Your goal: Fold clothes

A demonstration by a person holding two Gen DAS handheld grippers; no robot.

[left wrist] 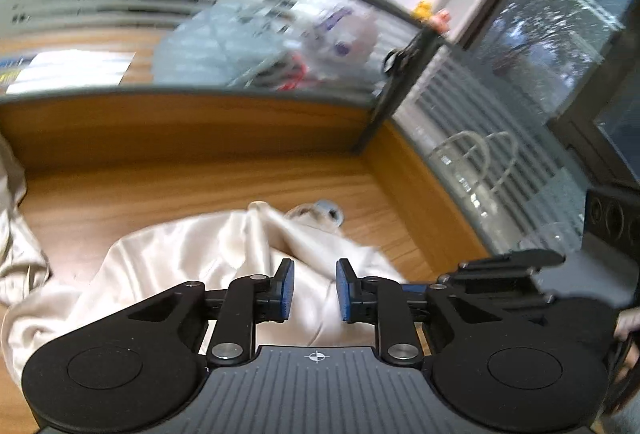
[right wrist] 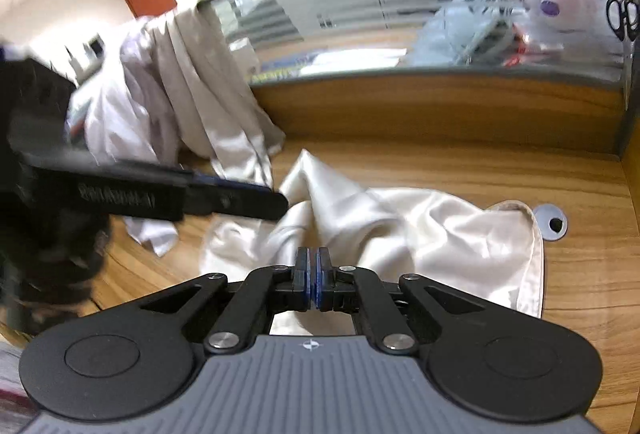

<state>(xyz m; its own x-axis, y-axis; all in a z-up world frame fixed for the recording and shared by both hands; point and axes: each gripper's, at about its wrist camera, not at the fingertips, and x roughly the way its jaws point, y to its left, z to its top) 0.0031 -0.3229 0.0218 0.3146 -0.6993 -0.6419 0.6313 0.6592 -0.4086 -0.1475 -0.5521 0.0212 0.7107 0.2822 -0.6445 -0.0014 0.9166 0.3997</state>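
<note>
A cream satin garment [left wrist: 192, 254] lies crumpled on the wooden desk [left wrist: 180, 190]. My left gripper [left wrist: 315, 288] hovers just over it, open, the blue pads apart with only cloth showing below the gap. Part of the right gripper's black body [left wrist: 504, 270] shows at the right of the left wrist view. In the right wrist view the garment [right wrist: 440, 234] spreads ahead, its folds running up to my right gripper [right wrist: 313, 274], whose pads are shut on a pinch of the fabric. The left gripper's black finger [right wrist: 240, 200] reaches in from the left over the cloth's far end.
More pale clothes [right wrist: 172, 94] hang over the partition at the left and spill onto the desk. A grey cable grommet [right wrist: 554, 222] sits beside the garment's right corner. A wood and glass partition [right wrist: 440, 106] bounds the desk at the back and right, with scissors [right wrist: 622, 16] hanging on it.
</note>
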